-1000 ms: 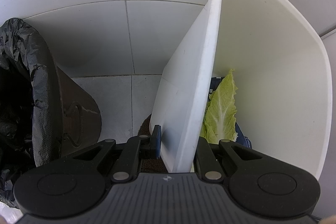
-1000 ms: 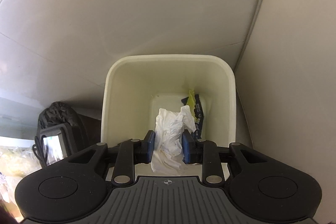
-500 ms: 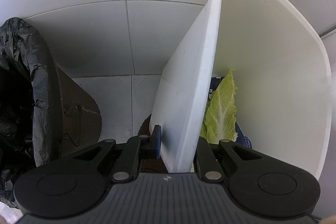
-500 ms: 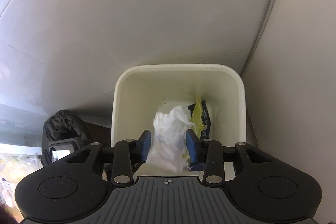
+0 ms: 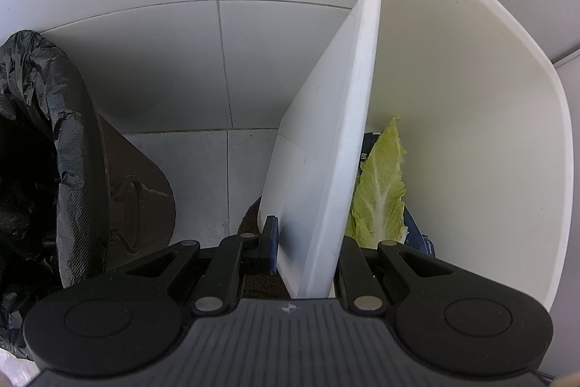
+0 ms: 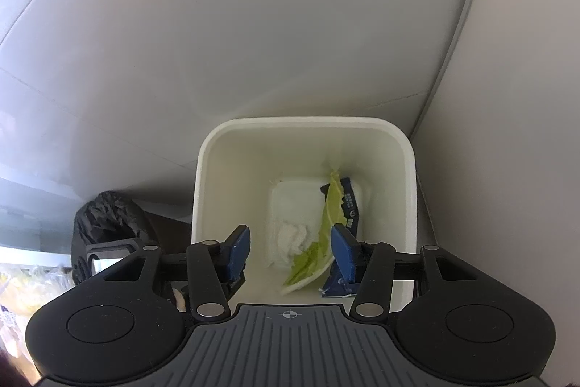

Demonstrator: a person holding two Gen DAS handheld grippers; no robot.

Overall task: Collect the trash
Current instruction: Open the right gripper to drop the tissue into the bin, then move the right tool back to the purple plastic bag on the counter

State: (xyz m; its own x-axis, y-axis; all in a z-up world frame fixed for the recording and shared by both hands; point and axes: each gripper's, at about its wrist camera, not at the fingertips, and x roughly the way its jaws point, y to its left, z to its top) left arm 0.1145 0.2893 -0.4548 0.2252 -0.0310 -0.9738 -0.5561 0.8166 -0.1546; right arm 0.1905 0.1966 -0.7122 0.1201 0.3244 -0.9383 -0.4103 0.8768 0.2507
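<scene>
Right hand-held gripper (image 6: 289,254) open above white bin (image 6: 409,147), tissue (image 6: 290,238) inside; left hand-held gripper (image 5: 306,243) clamps bin wall; next, fetch more trash.

My right gripper (image 6: 290,254) has spread wide — a second ago it pinched the crumpled tissue (image 6: 290,238), and now that tissue lies at the bottom of the white bin (image 6: 203,176), beside the cabbage leaf (image 6: 319,242) and the blue wrapper (image 6: 348,205). The bin also sits farther below my right fingers.
</scene>
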